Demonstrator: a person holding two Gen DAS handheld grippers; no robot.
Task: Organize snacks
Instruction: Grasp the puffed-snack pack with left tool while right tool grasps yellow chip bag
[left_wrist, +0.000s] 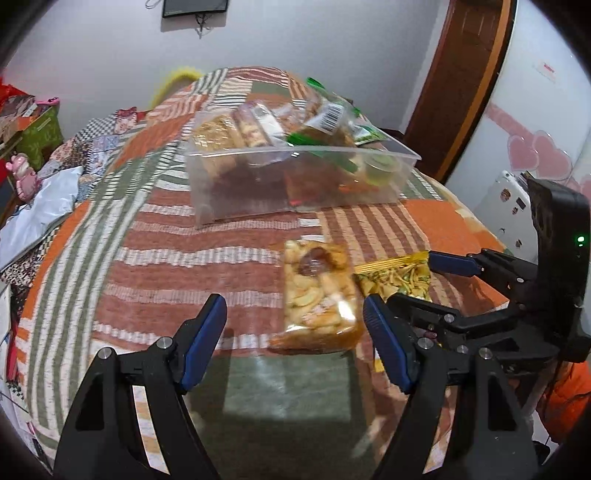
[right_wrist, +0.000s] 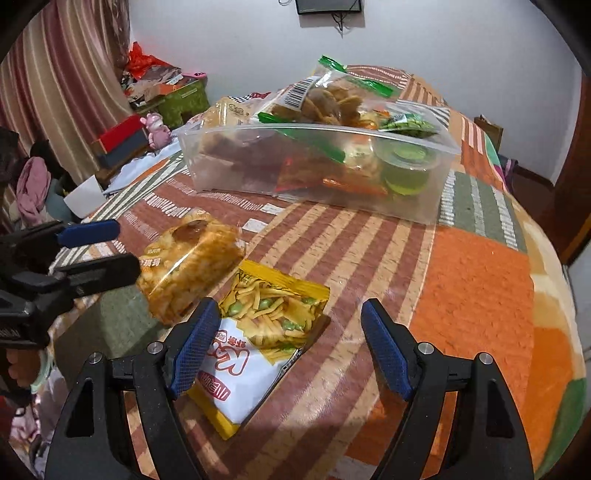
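Clear snack packet (left_wrist: 317, 295) and yellow snack packet (right_wrist: 266, 332) lie side by side on the patchwork quilt (right_wrist: 476, 288), in front of the filled clear plastic bin (right_wrist: 317, 166). Left gripper (left_wrist: 295, 325) and right gripper (right_wrist: 291, 343) hover spread apart, holding nothing.

Red Chinese characters, upside down, on yellow snack bag (right_wrist: 255, 339); illegible. Barcode label (right_wrist: 300, 92) on far bagged snack; digits unreadable.
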